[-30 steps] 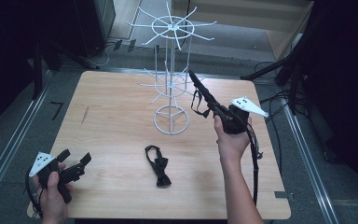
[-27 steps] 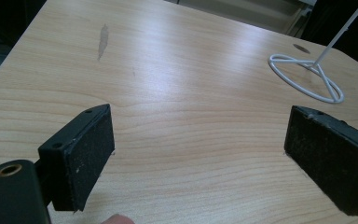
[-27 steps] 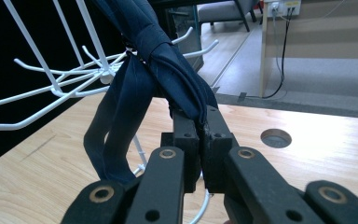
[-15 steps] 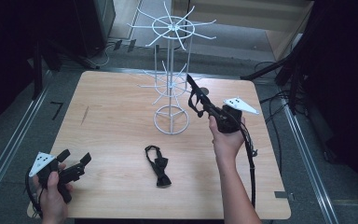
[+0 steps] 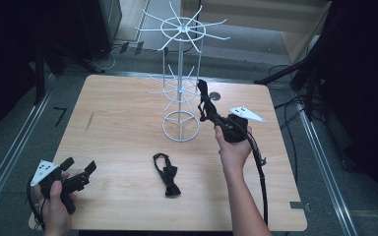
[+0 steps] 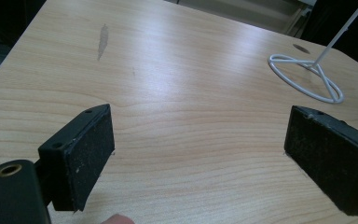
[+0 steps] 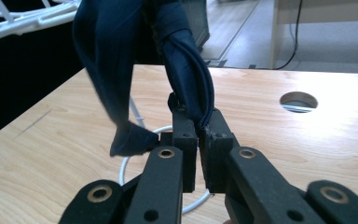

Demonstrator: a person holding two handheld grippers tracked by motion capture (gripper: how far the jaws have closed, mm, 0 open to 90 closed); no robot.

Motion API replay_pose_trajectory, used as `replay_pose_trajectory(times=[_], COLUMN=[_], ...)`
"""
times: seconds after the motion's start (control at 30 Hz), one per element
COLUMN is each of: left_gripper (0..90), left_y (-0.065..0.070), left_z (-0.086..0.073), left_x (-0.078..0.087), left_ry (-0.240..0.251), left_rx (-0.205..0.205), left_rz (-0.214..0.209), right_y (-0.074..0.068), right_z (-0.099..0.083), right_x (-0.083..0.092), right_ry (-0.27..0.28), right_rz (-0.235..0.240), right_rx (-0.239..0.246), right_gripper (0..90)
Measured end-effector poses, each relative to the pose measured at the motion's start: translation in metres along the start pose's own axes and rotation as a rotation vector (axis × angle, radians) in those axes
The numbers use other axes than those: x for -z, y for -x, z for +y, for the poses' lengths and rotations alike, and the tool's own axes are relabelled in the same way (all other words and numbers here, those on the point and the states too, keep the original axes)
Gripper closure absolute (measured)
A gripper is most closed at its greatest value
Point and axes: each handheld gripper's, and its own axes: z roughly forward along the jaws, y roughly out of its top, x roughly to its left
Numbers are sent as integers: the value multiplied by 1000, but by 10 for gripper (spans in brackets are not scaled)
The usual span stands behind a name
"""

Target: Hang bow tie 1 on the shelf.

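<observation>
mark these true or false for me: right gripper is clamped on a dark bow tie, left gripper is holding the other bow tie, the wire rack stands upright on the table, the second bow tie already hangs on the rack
1. The right gripper is clamped on a dark bow tie. True.
2. The left gripper holds the other bow tie. False: its jaws stand wide open with nothing but the bare table between them, near the table's front left corner.
3. The white wire rack stands upright on the table. True.
4. The second bow tie already hangs on the rack. False: it lies flat on the table in front of the rack's base, apart from both grippers.
</observation>
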Motion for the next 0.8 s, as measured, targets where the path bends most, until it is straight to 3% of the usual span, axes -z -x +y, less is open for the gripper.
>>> replay_pose_trajectory(times=[0.07,0.23,0.33,0.63,0.8], left_gripper=[93,92,92,92,92], left_y=[0,0,0,0,0], left_z=[0,0,0,0,0], left_x=[0,0,0,0,0], left_ry=[0,0,1,0,2], left_rx=[0,1,2,0,1], left_rz=[0,-1,-1,0,-1], right_y=[-1,-1,0,-5,-10], right_z=[-1,-5,-7,-17,-22], right_x=[-2,-4,-1,15,27], right_ry=[-4,-3,-10,-10,19], right_rz=[13,20,2,0,3], right_rx=[0,-8,-11,36,61], right_gripper=[838,586,483,402,343])
